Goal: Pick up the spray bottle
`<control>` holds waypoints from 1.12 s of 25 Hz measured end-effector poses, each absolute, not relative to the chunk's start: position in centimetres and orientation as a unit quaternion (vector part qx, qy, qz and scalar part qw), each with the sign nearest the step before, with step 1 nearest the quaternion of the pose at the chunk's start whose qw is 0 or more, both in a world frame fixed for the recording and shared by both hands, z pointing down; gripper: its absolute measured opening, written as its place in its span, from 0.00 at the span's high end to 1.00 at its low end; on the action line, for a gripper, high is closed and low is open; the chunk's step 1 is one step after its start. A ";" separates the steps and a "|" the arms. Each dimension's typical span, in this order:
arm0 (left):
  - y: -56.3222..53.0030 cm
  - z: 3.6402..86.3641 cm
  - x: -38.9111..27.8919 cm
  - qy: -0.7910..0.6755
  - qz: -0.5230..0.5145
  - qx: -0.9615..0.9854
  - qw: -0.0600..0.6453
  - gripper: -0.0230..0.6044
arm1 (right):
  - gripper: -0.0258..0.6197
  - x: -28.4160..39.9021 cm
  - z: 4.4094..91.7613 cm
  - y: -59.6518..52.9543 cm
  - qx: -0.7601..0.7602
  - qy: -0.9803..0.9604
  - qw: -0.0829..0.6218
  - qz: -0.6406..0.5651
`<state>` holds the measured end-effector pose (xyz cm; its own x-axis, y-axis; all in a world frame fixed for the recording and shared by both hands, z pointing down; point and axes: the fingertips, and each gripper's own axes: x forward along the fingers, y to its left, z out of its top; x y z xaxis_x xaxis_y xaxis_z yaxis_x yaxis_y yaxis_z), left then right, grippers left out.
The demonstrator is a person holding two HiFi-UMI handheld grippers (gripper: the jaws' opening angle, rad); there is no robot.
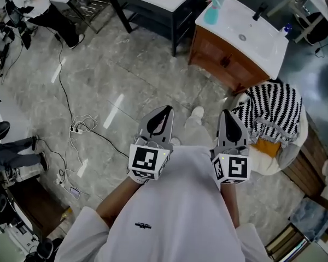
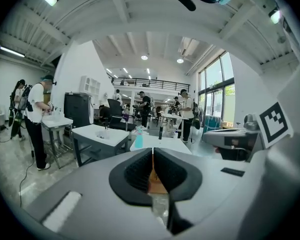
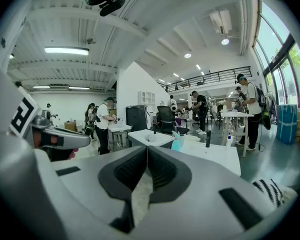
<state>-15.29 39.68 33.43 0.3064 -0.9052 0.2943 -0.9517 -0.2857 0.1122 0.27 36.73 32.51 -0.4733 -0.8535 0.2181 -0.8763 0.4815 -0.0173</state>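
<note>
**As both tongs hang shut, spray bottle stands on far bench**

While a person in a white shirt holds both tools out over the grey marble floor (image 1: pixel 126 75), the left tongs (image 1: pixel 165 109) and the right tongs (image 1: pixel 225 112) are each closed. Each gripper view shows the jaws together with nothing between them. Seen from the head camera, the turquoise spray bottle (image 1: pixel 212 11) stands upright at about 12 o'clock from the right tongs and 1 o'clock from the left, well apart from both. It sits at the 10 o'clock corner of a white-topped wooden bench (image 1: pixel 232 26) with a basin. A dark tap-like thing (image 1: pixel 259 11) rises at 3 o'clock from the bottle. At 3 o'clock from the right tongs, a black-and-white striped cloth (image 1: pixel 270 108) lies on a round pale seat (image 1: pixel 288 156). At 9 o'clock from the left tongs, cables (image 1: pixel 79 127) trail across the floor. Other people stand at tables in the background of both gripper views.
</note>
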 end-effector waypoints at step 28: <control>-0.8 36.1 -2.6 -0.535 0.122 0.820 0.161 0.94 | 0.95 12.7 33.3 -2.5 0.527 -0.843 0.077 0.079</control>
